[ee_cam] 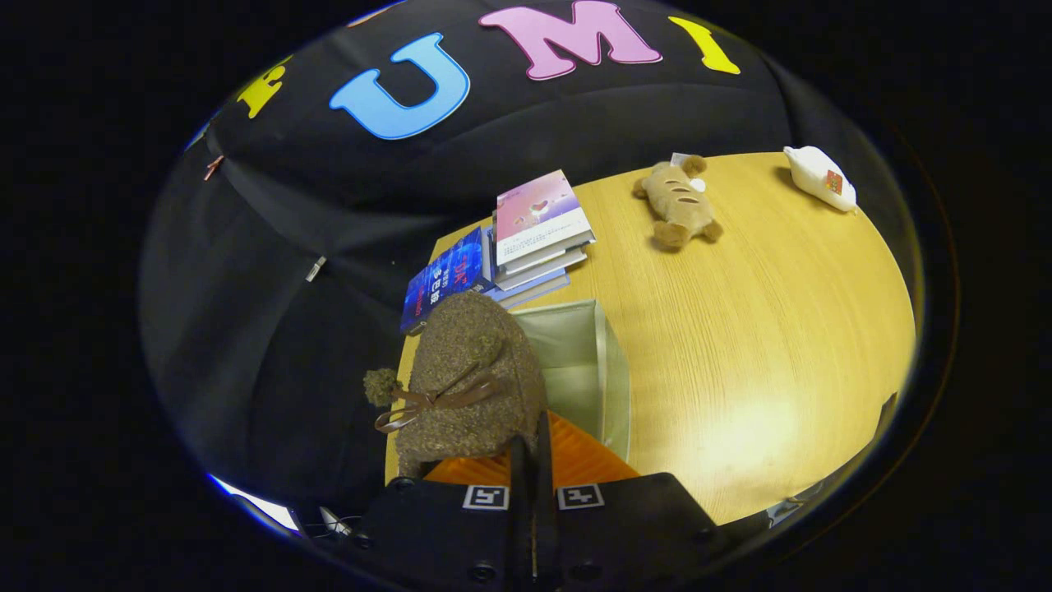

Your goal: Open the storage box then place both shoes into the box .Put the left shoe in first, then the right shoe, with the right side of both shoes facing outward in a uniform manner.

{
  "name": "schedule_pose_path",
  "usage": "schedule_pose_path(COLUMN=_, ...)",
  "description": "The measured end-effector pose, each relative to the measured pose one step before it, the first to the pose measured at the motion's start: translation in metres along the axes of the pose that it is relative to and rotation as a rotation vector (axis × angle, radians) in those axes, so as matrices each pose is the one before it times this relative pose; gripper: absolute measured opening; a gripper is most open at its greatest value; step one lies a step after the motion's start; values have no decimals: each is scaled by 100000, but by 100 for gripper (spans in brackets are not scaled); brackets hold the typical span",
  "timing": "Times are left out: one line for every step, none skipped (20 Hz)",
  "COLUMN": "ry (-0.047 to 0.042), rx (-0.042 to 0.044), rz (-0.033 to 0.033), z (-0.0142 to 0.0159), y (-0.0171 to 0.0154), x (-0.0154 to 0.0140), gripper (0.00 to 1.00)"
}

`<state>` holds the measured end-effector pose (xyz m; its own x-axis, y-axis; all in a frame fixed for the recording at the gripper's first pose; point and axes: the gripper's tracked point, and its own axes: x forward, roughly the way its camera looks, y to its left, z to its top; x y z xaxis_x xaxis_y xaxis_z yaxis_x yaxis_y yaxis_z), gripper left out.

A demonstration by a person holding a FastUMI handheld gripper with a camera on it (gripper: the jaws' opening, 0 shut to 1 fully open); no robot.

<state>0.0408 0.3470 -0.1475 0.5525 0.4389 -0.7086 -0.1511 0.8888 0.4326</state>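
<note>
A brown fuzzy shoe (472, 378) with a thin brown bow and a small pompom hangs just ahead of my gripper (532, 450). Both fingers are pressed together on the shoe's near edge. Right behind and beside the shoe stands the pale storage box (610, 374), open at the top, with its inner walls and floor showing. The shoe covers the box's left part, and I cannot tell whether it touches the box.
The box stands at the left edge of a light wooden table (764, 345). A stack of books (534, 234) lies just beyond the box. Farther back are a brown plush toy (678, 205) and a white object (822, 177).
</note>
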Motion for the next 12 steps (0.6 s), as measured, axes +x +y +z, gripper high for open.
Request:
schedule_pose_path(ry=505, rx=-475, rz=-946, z=-332, y=-44, x=319, gripper=7)
schedule_pose_path(ry=279, rx=-839, rz=-888, z=-285, y=-101, x=277, gripper=7)
schedule_pose_path(ry=298, rx=-541, rz=-1221, z=-295, y=-234, x=179, gripper=8)
schedule_pose_path(ry=200, rx=-483, rz=-1194, z=-247, y=-211, x=294, gripper=8)
schedule_pose_path(ry=355, rx=-938, rz=-1589, z=-232, y=-279, x=64, gripper=13)
schedule_pose_path(ry=224, rx=-655, rz=-940, z=-177, y=-203, x=3, gripper=14)
schedule_pose_path(ry=455, rx=-352, rz=297, z=-328, y=234, x=-116, gripper=18)
schedule_pose_path(ry=43, rx=-224, rz=1312, z=-166, y=247, x=-316, gripper=21)
schedule_pose_path(ry=-103, rx=-209, rz=2926, z=-214, y=668, x=-435, gripper=29)
schedule_pose_path(ry=-1028, rx=-114, rz=3120, z=141, y=722, x=-578, gripper=35)
schedule_pose_path(ry=-1138, rx=-735, rz=2165, z=180, y=295, x=-631, gripper=54)
schedule_pose_path(ry=-1518, rx=-1652, rz=836, z=252, y=25, x=-805, gripper=73)
